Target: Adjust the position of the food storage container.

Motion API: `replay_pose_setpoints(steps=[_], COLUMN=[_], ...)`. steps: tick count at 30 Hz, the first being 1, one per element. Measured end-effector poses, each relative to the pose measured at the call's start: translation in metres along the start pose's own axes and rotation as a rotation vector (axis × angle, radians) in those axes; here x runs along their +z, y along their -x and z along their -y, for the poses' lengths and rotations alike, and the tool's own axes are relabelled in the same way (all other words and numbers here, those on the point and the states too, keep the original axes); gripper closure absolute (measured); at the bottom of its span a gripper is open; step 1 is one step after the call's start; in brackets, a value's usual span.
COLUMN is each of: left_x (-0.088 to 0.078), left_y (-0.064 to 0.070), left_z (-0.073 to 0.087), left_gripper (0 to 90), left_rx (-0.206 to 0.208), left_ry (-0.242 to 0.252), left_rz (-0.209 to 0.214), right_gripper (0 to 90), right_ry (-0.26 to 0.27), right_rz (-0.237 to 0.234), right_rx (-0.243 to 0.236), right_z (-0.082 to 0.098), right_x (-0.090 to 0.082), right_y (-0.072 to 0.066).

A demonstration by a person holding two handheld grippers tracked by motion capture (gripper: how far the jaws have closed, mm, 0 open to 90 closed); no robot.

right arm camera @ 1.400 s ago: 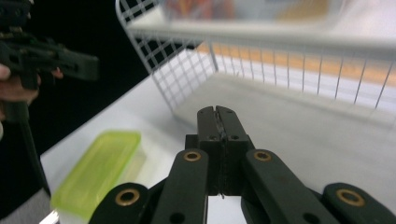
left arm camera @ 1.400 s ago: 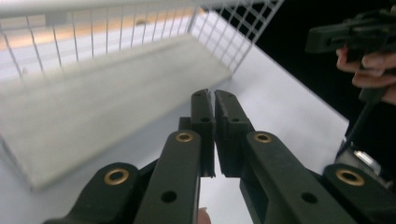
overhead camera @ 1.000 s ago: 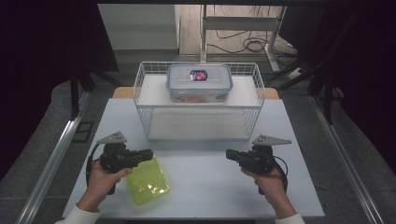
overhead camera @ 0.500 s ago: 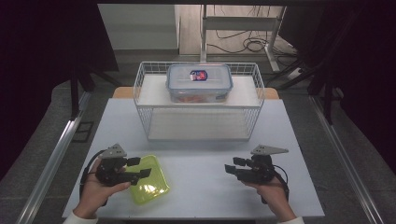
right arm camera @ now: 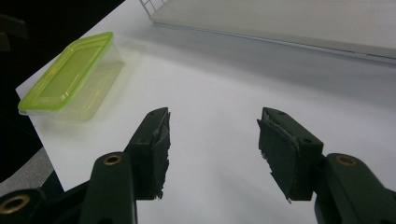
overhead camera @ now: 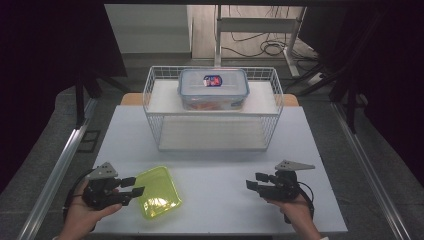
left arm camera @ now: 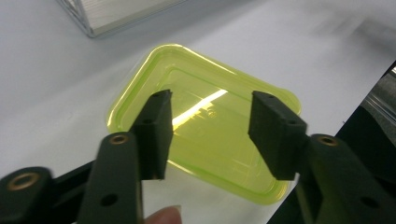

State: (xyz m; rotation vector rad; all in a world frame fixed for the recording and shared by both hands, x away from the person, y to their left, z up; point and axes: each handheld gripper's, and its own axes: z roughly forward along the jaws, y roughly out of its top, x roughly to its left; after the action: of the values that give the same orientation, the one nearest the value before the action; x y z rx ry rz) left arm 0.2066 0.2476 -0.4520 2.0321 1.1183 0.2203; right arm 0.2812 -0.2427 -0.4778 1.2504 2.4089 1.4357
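Note:
A shallow clear container with a yellow-green lid (overhead camera: 156, 191) lies flat on the white table near its front left. My left gripper (overhead camera: 136, 186) hovers at the container's left edge, pointing right. In the left gripper view the lid (left arm camera: 205, 70) shows beyond my left gripper (left arm camera: 210, 109). Its jaws have just been closing but stand apart, with nothing pressed between the pads. My right gripper (overhead camera: 252, 181) is at the front right, pointing left over bare table. Its jaws have just been opening, and nothing is between them (right arm camera: 212, 121). The container (right arm camera: 70, 79) lies farther off in that view.
A white wire basket (overhead camera: 165, 135) stands at the back middle of the table (overhead camera: 220, 170). On a white shelf inside it sits a clear box with a blue-rimmed lid (overhead camera: 214, 87). Metal rails run along both sides of the table. A person's hands hold both grippers.
Both grippers were shut a second ago and now stand open. Both hands have drawn back toward the table's near edge, the left one also shifting left beside the container.

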Motion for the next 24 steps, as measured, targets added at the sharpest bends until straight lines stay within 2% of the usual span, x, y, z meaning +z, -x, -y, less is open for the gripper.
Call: replay_pose_setpoints(steps=[2,6,9,12,15,18,24], left_x=[-0.001,0.0,0.002,0.009,0.017,0.022,0.039], left_y=[-0.001,-0.006,-0.009,-0.007,-0.004,-0.003,0.004], left_z=[0.004,0.02,0.034,0.044,0.048,0.048,0.047], left_gripper=[62.8,83.0,89.8,90.0,90.0,90.0,90.0], left_rx=[0.009,-0.002,-0.008,-0.002,0.027,0.028,0.04], left_ry=[-0.027,-0.087,-0.126,-0.16,-0.209,-0.212,-0.238], left_rz=[-0.02,-0.043,-0.041,-0.022,-0.021,-0.016,0.027], right_gripper=[43.1,42.6,42.6,42.5,42.2,41.8,41.8], right_ry=[-0.003,-0.007,-0.002,0.007,0.004,0.003,0.006], right_rz=[-0.001,0.003,0.007,0.014,0.019,0.021,0.021], right_rx=[0.003,0.003,0.011,0.008,-0.003,-0.005,0.003], right_z=[0.002,0.005,0.005,0.005,0.004,0.004,0.004], right_x=[-0.001,-0.004,-0.005,-0.005,-0.005,-0.005,-0.006], right_y=[0.001,0.003,0.005,0.006,0.004,0.003,0.004])
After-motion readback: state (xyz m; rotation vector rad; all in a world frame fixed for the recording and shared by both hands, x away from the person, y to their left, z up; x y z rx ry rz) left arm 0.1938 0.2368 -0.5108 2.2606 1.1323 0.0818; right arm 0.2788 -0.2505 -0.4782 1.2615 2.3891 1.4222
